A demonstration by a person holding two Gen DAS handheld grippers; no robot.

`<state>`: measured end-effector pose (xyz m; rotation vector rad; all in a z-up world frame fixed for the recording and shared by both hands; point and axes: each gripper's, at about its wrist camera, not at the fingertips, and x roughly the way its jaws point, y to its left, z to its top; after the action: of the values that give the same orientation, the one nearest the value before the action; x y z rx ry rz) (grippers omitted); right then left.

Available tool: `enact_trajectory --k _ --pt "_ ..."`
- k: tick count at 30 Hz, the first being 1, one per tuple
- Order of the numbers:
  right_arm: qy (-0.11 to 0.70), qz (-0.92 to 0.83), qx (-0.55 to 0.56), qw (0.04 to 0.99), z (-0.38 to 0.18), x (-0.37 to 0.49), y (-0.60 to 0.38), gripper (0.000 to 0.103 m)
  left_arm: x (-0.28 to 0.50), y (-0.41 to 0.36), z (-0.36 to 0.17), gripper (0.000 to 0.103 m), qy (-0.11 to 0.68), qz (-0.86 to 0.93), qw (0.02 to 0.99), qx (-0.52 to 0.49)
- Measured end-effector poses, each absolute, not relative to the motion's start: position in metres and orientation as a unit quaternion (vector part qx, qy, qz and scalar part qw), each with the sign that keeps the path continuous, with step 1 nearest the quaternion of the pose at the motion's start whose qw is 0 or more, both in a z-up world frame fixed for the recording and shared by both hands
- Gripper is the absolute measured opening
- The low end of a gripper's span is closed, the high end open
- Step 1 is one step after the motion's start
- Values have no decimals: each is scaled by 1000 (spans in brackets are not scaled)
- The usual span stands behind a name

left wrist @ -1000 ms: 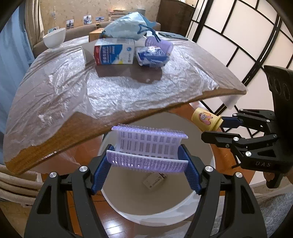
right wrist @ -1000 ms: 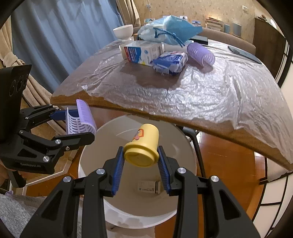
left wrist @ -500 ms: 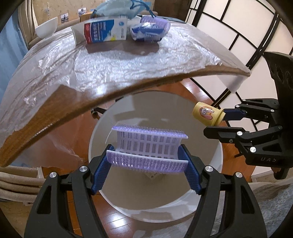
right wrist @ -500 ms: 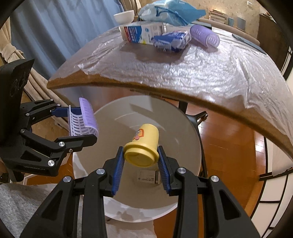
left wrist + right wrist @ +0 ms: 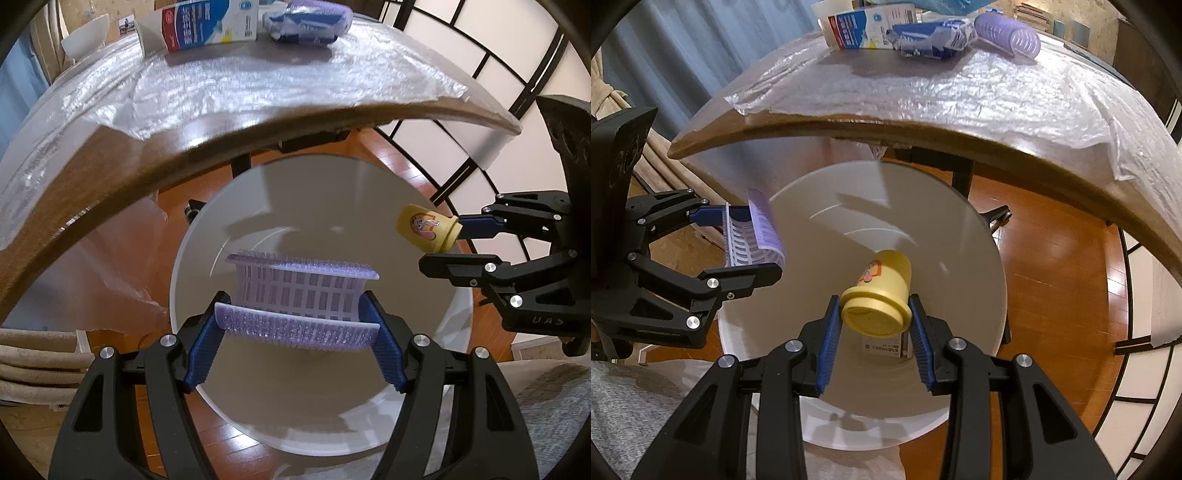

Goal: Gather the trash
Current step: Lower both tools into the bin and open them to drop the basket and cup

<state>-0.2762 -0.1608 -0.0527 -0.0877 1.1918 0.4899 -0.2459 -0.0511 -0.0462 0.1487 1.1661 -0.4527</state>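
Wooden table edge (image 5: pixel 258 125) overhangs round white bin (image 5: pixel 192 266); left gripper (image 5: pixel 295 332) pinches lilac ribbed hair roller (image 5: pixel 299 295), right gripper (image 5: pixel 875 325) pinches small yellow plastic cup (image 5: pixel 879 291), both over the bin's open mouth.

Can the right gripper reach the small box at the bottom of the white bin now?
Probably not yet. The right gripper is shut on a yellow cup, so its jaws are occupied. The small box lies directly below in the white bin, otherwise unobstructed.

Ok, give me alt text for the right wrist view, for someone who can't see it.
The right gripper is shut on a yellow cup above an open white bin with a small box at its bottom. At left, the left gripper holds a purple hair roller over the rim; behind, a plastic-covered table carries more trash.
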Motion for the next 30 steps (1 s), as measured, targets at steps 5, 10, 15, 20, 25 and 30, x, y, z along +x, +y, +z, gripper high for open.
enact_trajectory --k 5,10,15,20,25,30 --pt "561 229 -45 794 -60 -268 -157 36 -244 -50 -57 72 554 -208 803 76" --pt "568 228 -48 789 -67 -261 -157 36 -244 -49 -67 72 560 -204 799 79" --pt "572 226 -51 787 -74 -255 -154 36 -240 -58 -74 72 566 -202 795 84" --pt "575 224 -49 785 -78 -255 -155 36 -236 -61 -75 72 569 -202 792 91" --pt "579 221 -50 783 -82 -251 -155 36 -234 -66 -78 72 572 -202 789 97" --pt "585 212 -54 781 -83 -248 -157 36 -234 -67 -80 72 573 -202 788 102"
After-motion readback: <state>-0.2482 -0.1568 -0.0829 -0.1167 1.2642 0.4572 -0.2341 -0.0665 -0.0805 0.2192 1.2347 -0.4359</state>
